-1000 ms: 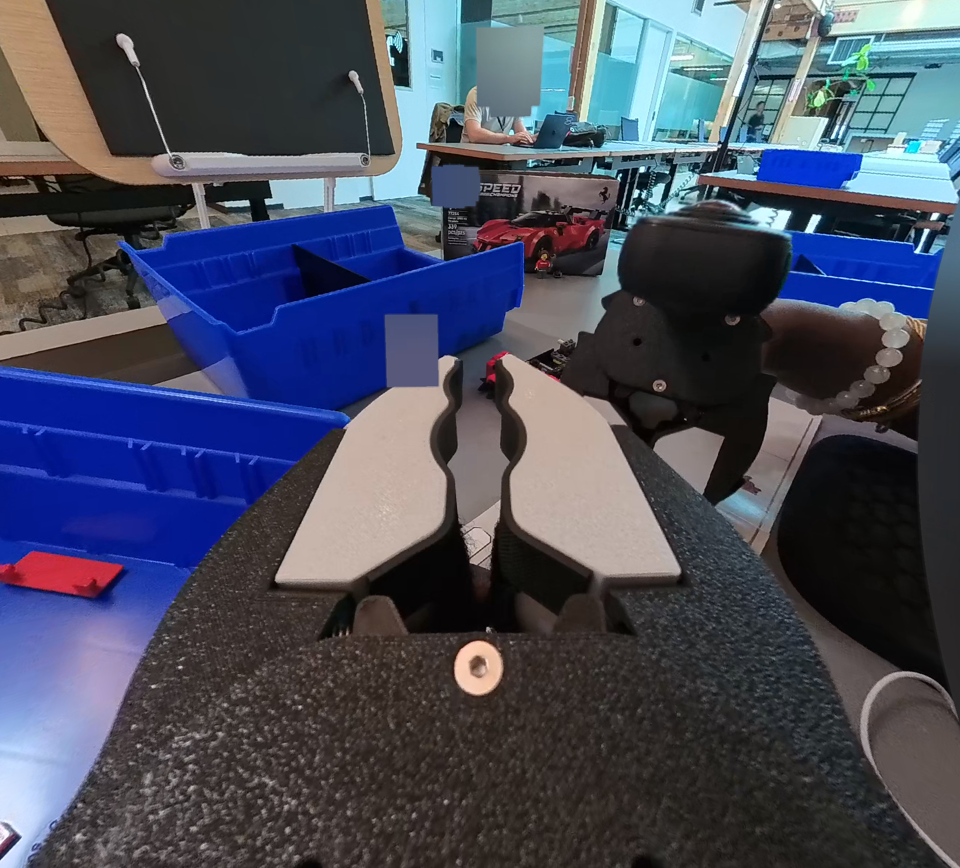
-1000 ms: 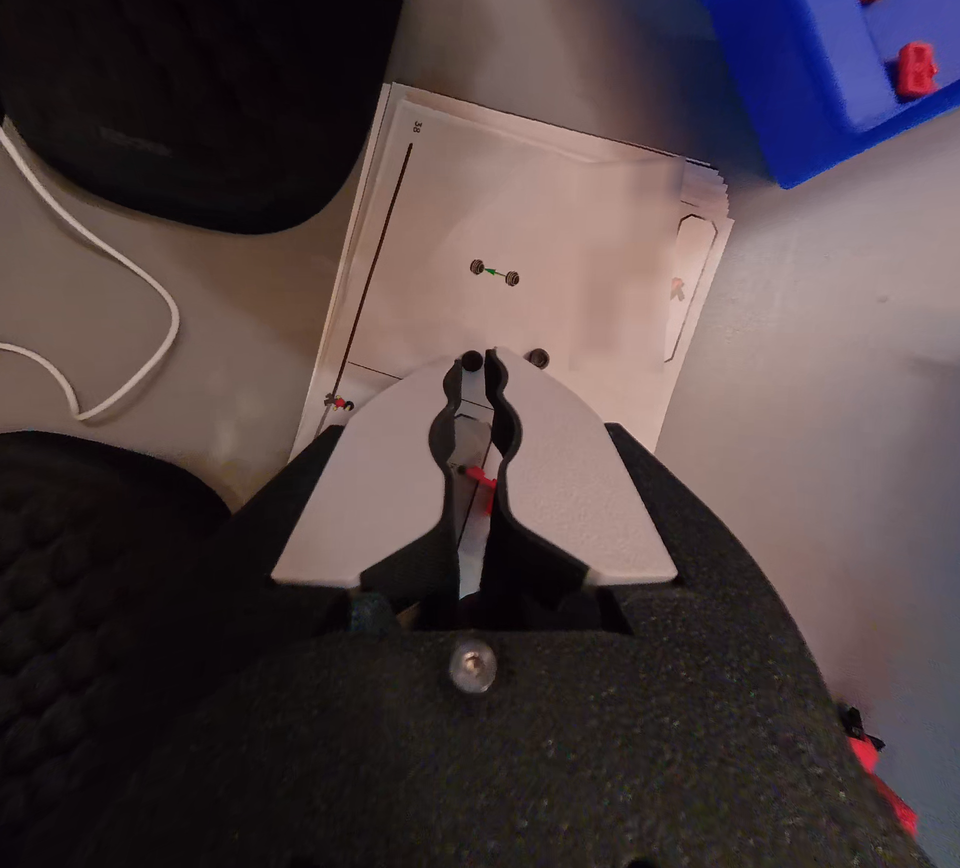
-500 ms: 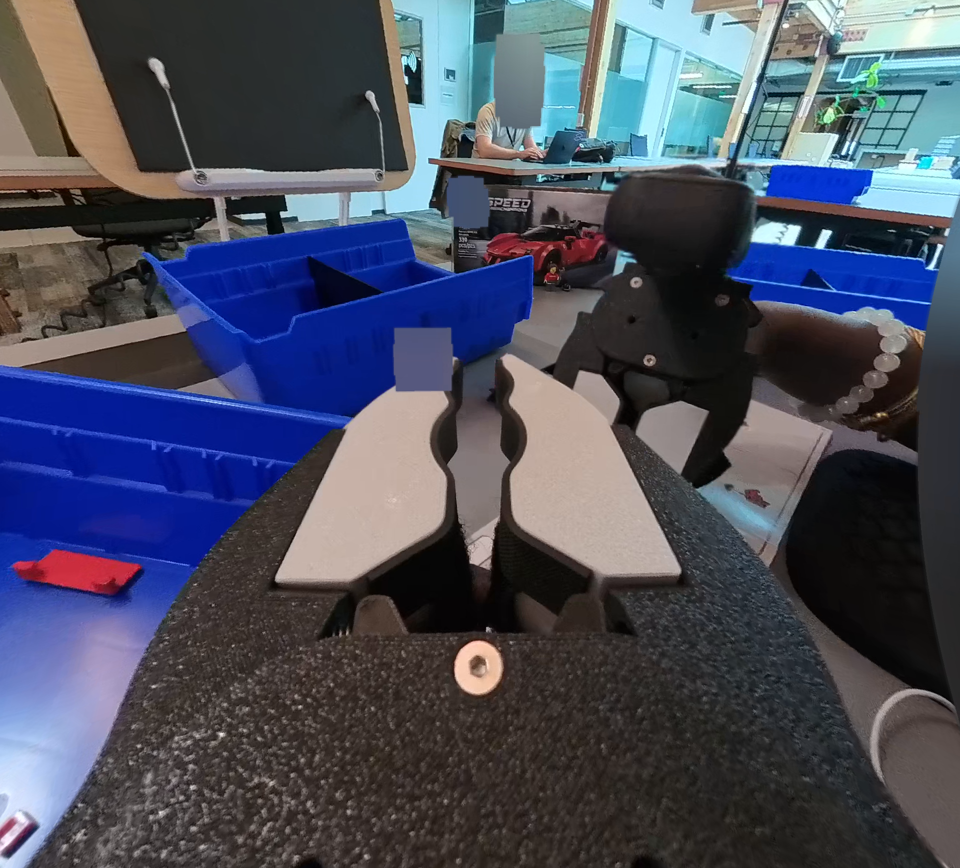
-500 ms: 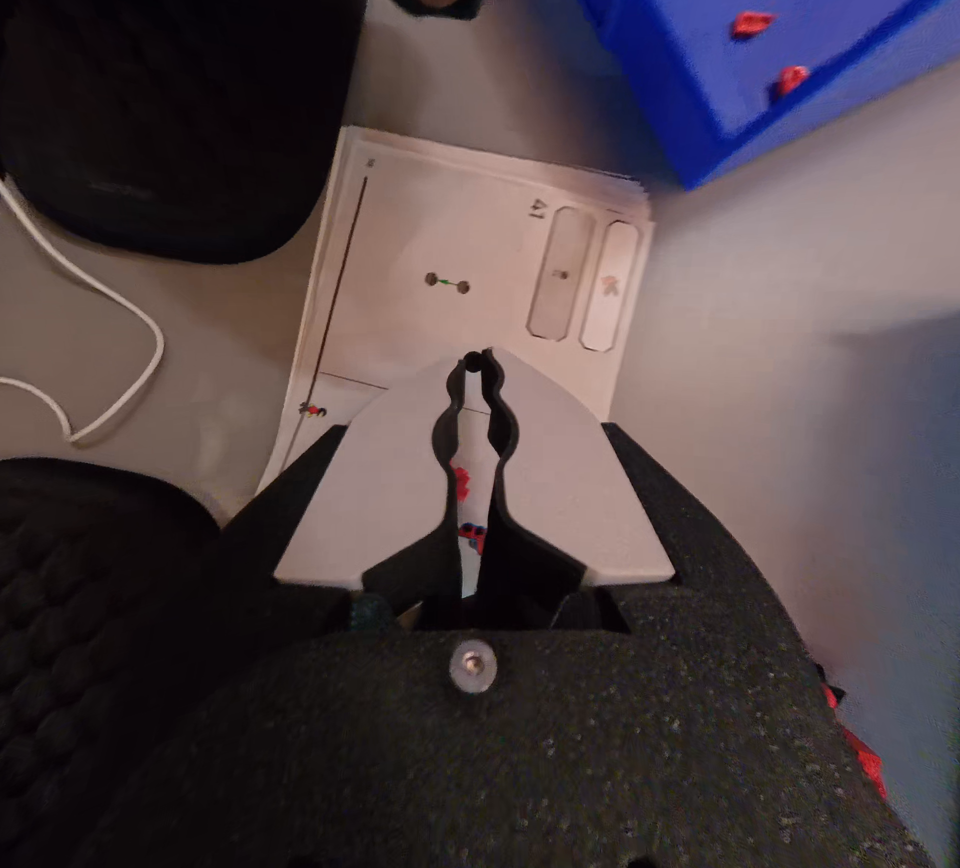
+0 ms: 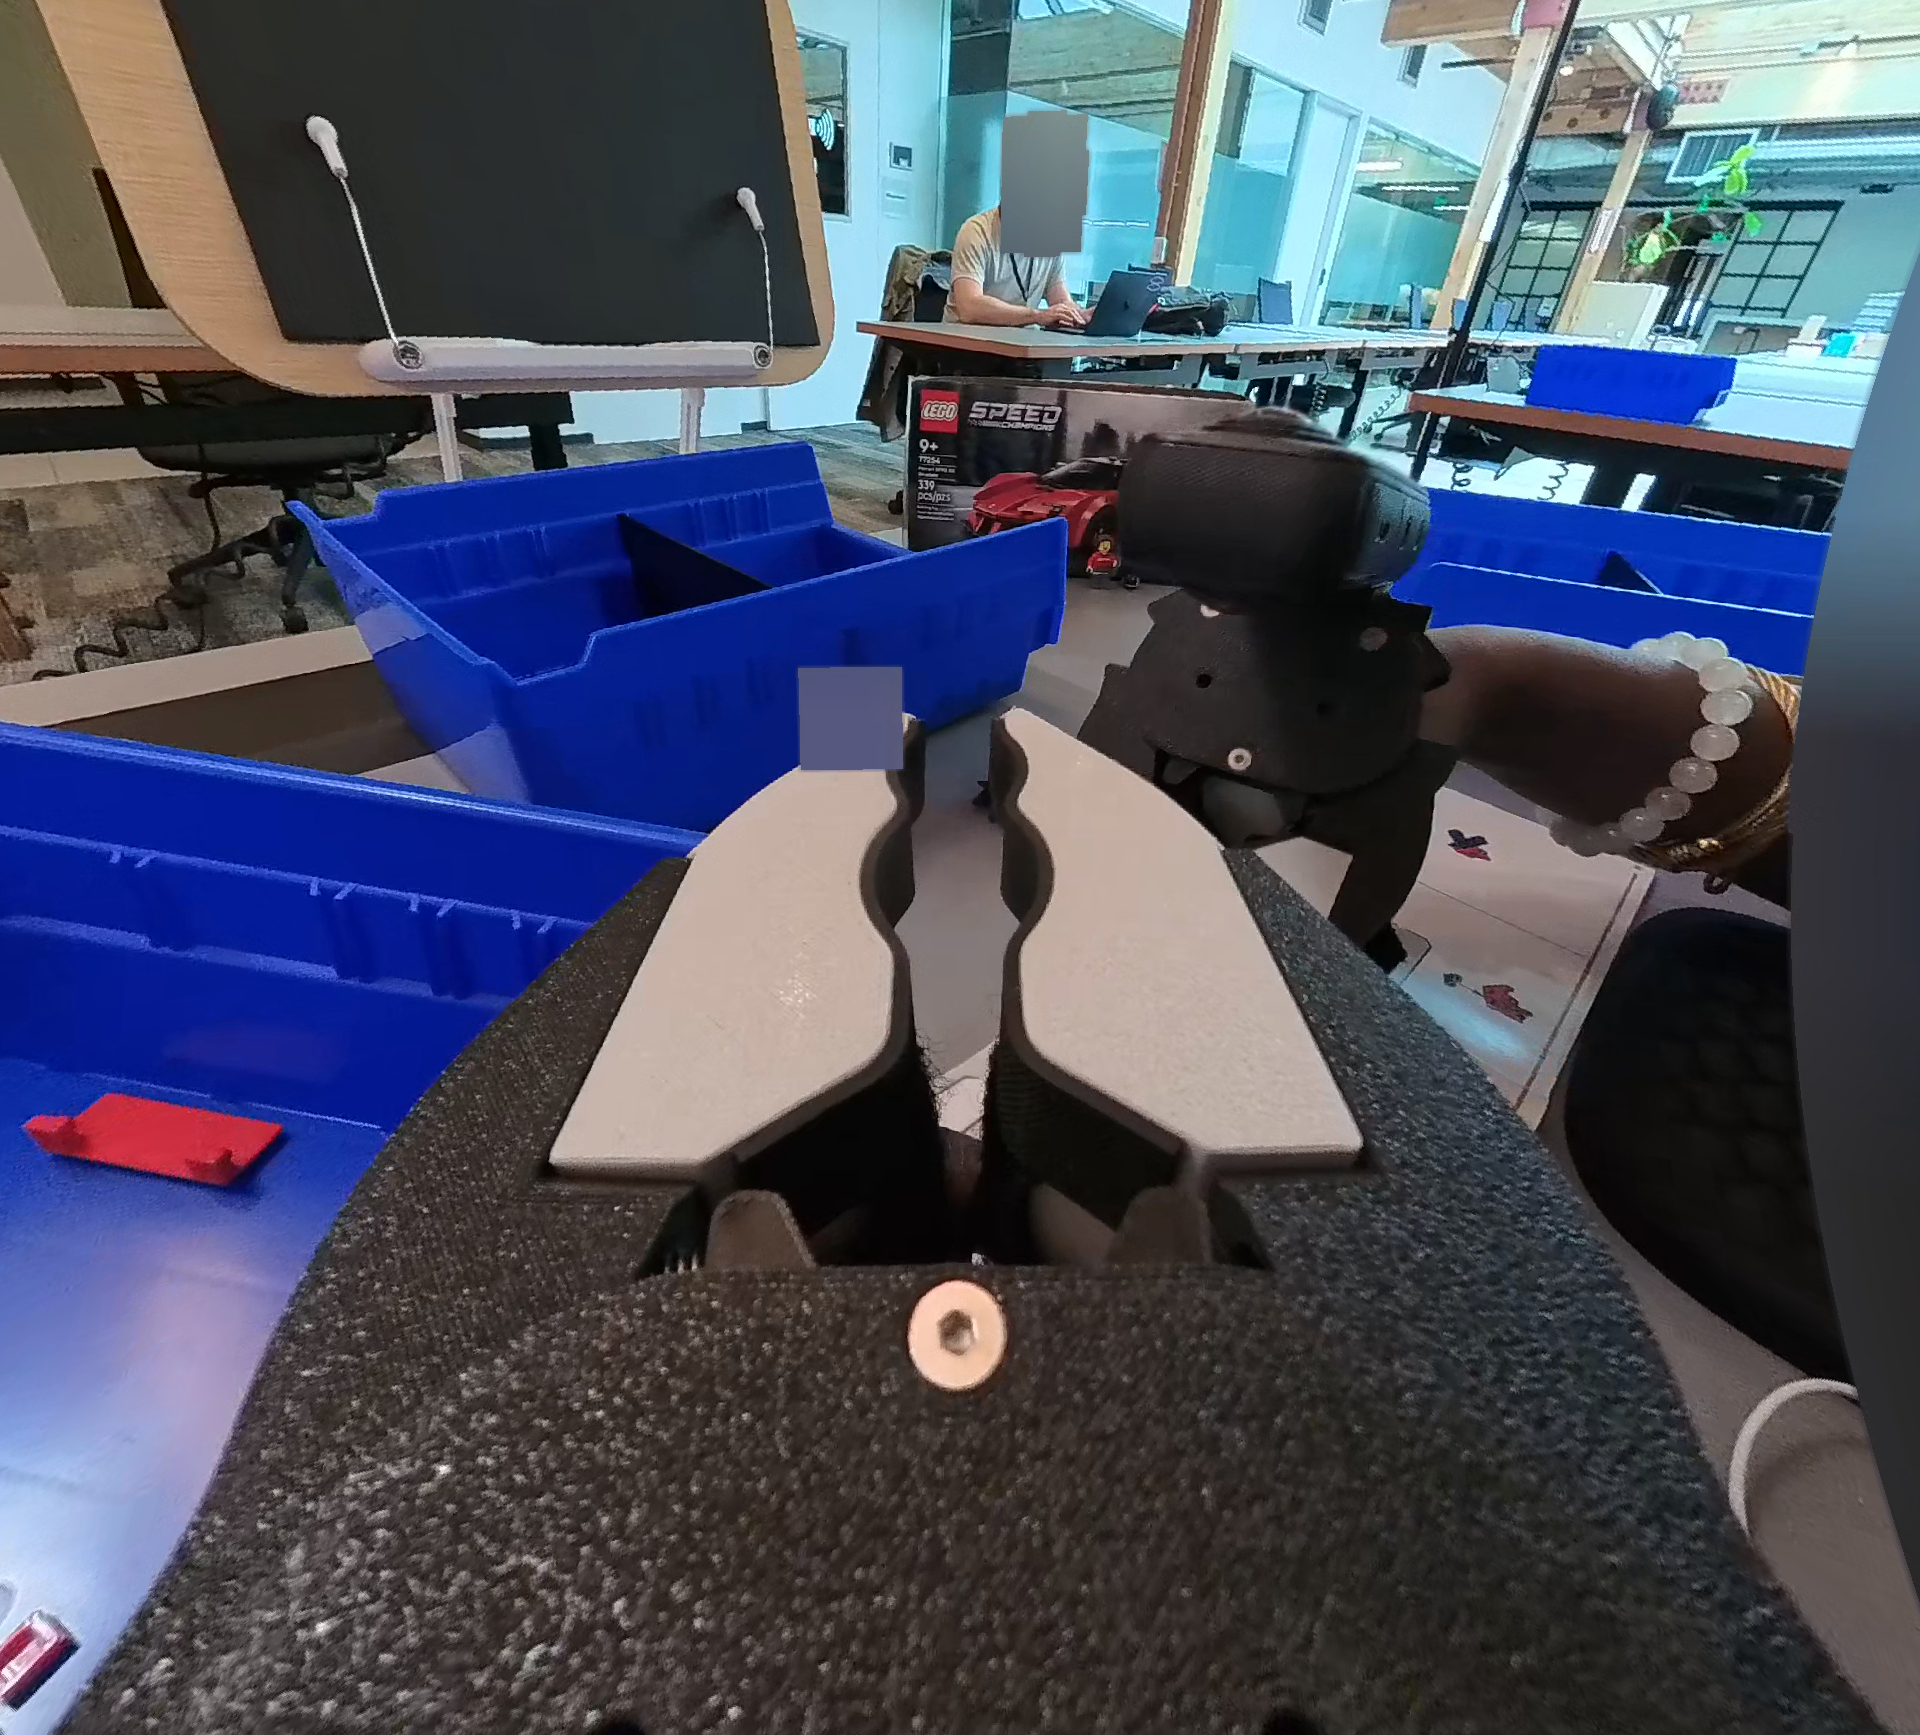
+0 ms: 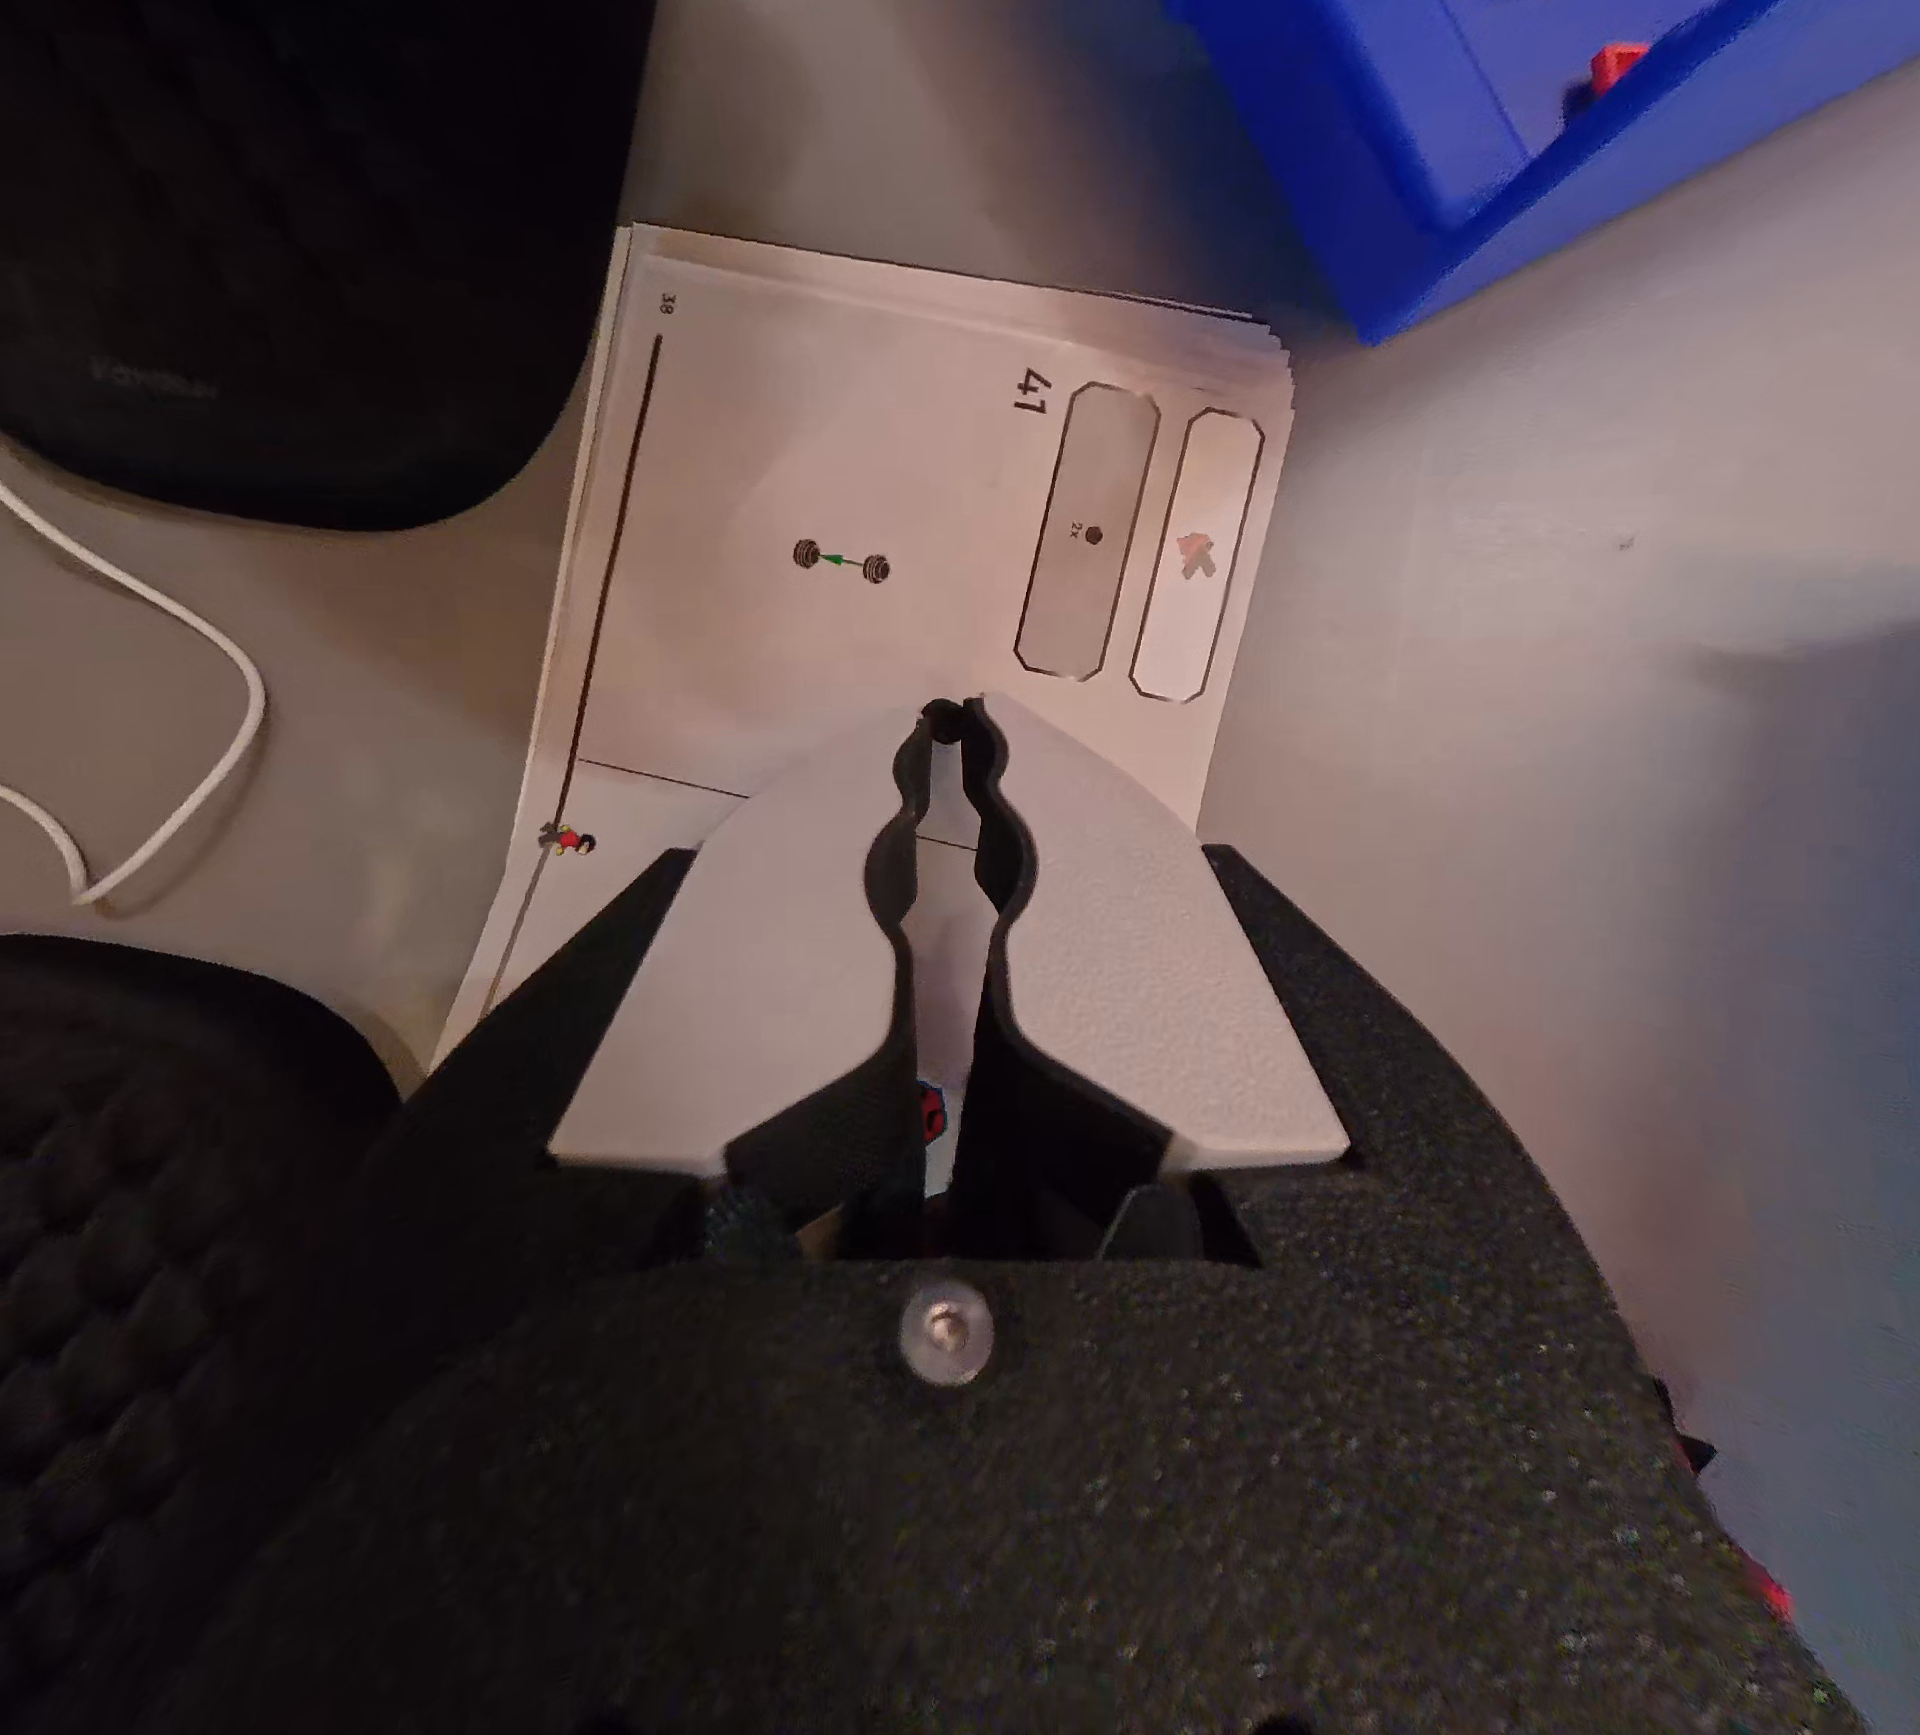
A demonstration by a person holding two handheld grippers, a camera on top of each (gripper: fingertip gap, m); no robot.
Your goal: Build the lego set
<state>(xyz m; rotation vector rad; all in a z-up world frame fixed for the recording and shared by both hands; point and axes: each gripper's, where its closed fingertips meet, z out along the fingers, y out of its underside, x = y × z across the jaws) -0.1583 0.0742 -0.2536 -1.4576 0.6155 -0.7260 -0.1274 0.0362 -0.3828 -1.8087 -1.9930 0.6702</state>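
Your right gripper (image 6: 948, 717) pinches a small black round piece (image 6: 943, 721) above the instruction booklet (image 6: 831, 438); your left gripper (image 5: 951, 735) hangs slightly parted, empty.

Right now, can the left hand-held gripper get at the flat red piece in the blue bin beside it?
Probably yes. The flat red piece lies alone on the open floor of the near blue bin, just left of the left hand-held gripper, which holds nothing. Only the bin's wall may need clearing.

Open-plan office, daylit. Black board on wood-edged stand (image 5: 457, 75) at 11 o'clock. Timber column (image 5: 1210, 54) at 12, glass partitions (image 5: 1288, 199) behind. Desks (image 5: 1049, 335) at 1 o'clock, person (image 5: 1013, 272) seated. Office chair (image 5: 260, 480) at 9.
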